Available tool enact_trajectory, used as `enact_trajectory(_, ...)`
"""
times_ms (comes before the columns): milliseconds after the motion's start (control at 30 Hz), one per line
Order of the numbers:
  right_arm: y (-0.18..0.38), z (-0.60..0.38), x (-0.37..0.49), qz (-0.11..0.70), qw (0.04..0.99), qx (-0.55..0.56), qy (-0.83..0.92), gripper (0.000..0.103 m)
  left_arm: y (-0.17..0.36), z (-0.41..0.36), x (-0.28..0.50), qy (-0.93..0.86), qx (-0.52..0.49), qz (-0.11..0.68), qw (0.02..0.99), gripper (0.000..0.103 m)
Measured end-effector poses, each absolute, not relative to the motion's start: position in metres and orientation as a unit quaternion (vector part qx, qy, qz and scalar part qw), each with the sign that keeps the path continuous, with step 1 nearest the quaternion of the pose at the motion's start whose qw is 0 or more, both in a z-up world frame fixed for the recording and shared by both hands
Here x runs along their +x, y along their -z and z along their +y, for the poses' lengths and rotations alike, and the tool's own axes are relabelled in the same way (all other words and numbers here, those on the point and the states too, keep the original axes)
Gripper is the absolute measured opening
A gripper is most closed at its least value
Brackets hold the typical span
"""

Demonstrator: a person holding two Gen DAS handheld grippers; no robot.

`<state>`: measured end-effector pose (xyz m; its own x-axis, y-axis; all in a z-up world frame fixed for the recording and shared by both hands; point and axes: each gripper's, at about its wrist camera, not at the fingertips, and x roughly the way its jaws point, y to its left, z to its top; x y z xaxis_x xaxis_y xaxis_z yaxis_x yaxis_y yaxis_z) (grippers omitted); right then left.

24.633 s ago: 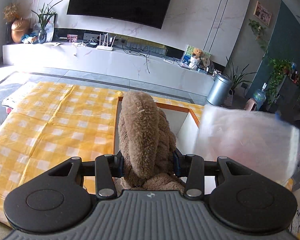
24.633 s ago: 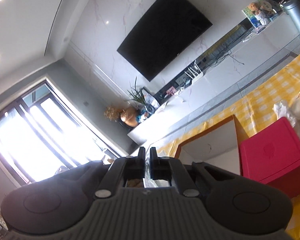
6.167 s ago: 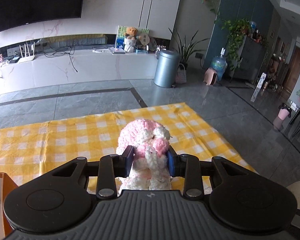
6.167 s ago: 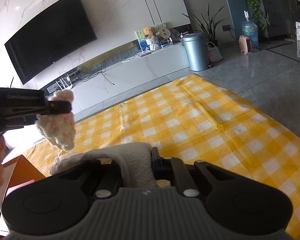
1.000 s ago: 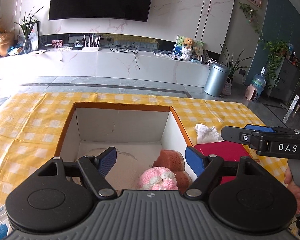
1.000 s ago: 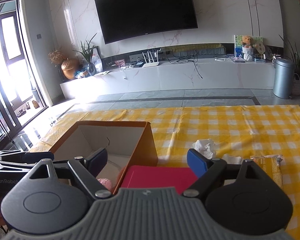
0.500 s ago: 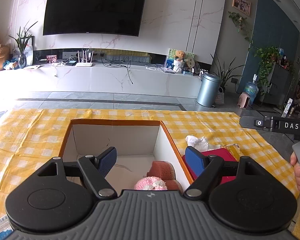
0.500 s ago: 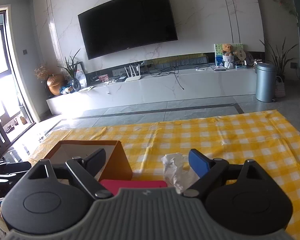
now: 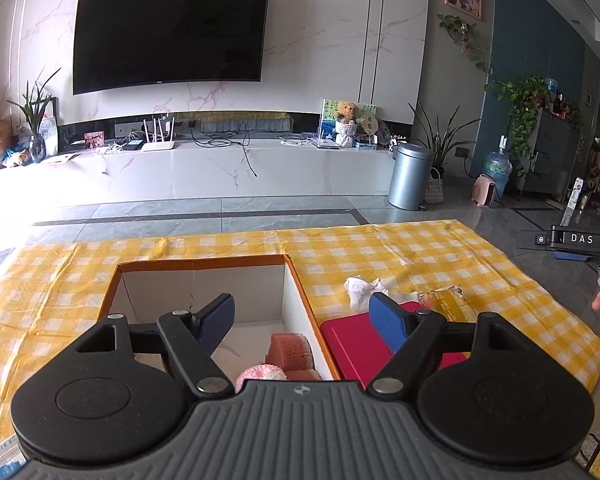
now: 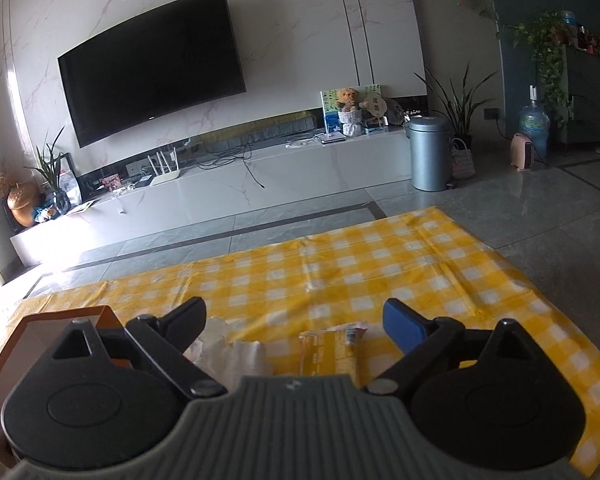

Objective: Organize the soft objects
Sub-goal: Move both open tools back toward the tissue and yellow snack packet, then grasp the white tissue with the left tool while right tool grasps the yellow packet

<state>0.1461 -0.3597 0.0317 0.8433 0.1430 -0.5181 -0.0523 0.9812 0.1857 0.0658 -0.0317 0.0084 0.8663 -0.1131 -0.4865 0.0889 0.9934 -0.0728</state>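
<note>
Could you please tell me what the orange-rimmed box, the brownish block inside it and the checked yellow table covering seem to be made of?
The orange-rimmed box looks like cardboard: thin, flat, matte white walls with a crisp orange edge. The brownish block appears to be sponge or foam, with a pitted, porous, dull surface. The checked yellow table covering looks like thin plastic or coated cloth: it shows sharp fold creases and a slight sheen, though the material stays uncertain.

Checked cloth (image 9: 440, 256) looks smooth, the sponge (image 9: 291, 351) porous, the cardboard box (image 9: 296, 280) matt.

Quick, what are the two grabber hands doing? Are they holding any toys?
Left gripper: open, holding nothing.
Right gripper: jaws opening, nothing between them.
</note>
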Motion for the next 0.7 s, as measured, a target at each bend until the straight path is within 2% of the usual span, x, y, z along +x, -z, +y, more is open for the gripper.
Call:
enact_trajectory(133, -0.022, -0.377, 0.151, 0.290, 0.954, 0.078, -0.017, 0.094, -0.014, -0.060, 0.070, 0.058, 0.007, 0.256, 0.965, 0.090)
enact_trajectory(200, -0.015, -0.386, 0.154, 0.296, 0.951, 0.087, -0.013, 0.095, -0.016, -0.074, 0.074, 0.056, 0.019, 0.261, 0.963, 0.086)
enact_trajectory(700, 0.047, -0.418, 0.196, 0.376, 0.916, 0.144, -0.003, 0.095, -0.002, -0.154, 0.123, 0.079, 0.103, 0.310, 0.942, 0.086)
